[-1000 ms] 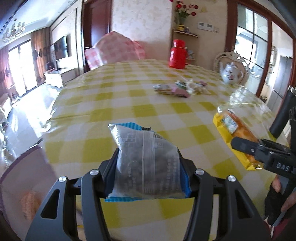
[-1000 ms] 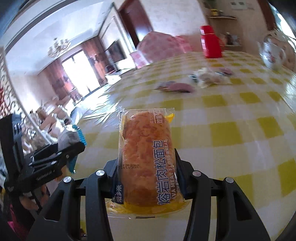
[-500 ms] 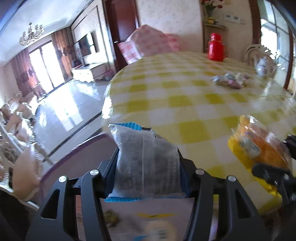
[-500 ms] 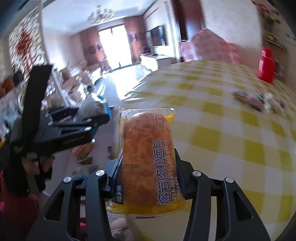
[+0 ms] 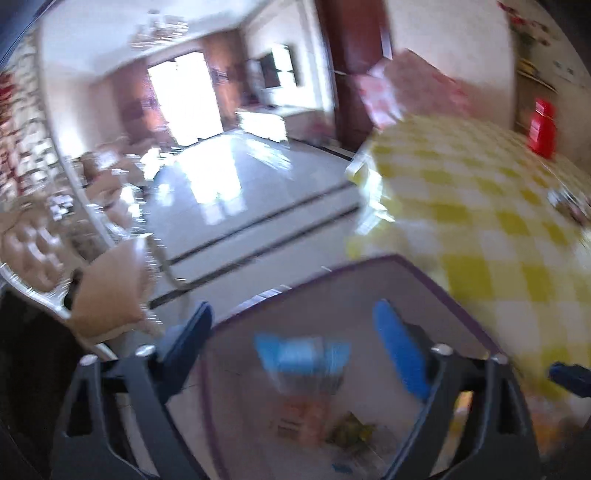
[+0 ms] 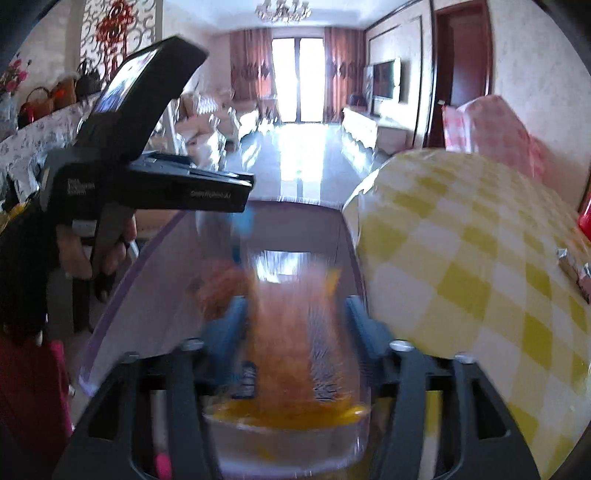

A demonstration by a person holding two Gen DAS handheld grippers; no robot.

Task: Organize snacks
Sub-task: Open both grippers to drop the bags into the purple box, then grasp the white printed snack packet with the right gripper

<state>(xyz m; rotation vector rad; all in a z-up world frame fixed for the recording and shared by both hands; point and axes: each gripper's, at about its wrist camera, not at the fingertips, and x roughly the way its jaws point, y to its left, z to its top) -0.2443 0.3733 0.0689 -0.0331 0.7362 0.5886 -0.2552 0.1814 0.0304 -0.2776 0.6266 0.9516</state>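
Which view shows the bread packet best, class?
The right wrist view: the bread packet, blurred, fills the gap between the right gripper's opening jaws, over the bin. The left wrist view shows no clear sign of it.

Floor: pale polished tile, glossy, with two dark inlaid lines showing at the centre of the left wrist view.
Light: strong daylight through tall glass doors at 12 o'clock in the right wrist view, glaring off the floor.
Curtains: reddish-brown drapes on either side of the doors.
Ceiling: white, with a chandelier at 12 o'clock.
Walls: cream patterned wallpaper at 2 o'clock; dark wood door beside it.
Television: wall-mounted screen at 1 o'clock, above a low white cabinet.
Seating: pale tufted sofas at 11 o'clock.
Desk: round, under a yellow-and-white checked cloth, at 3 o'clock.
Chair: pink checked back behind the desk.
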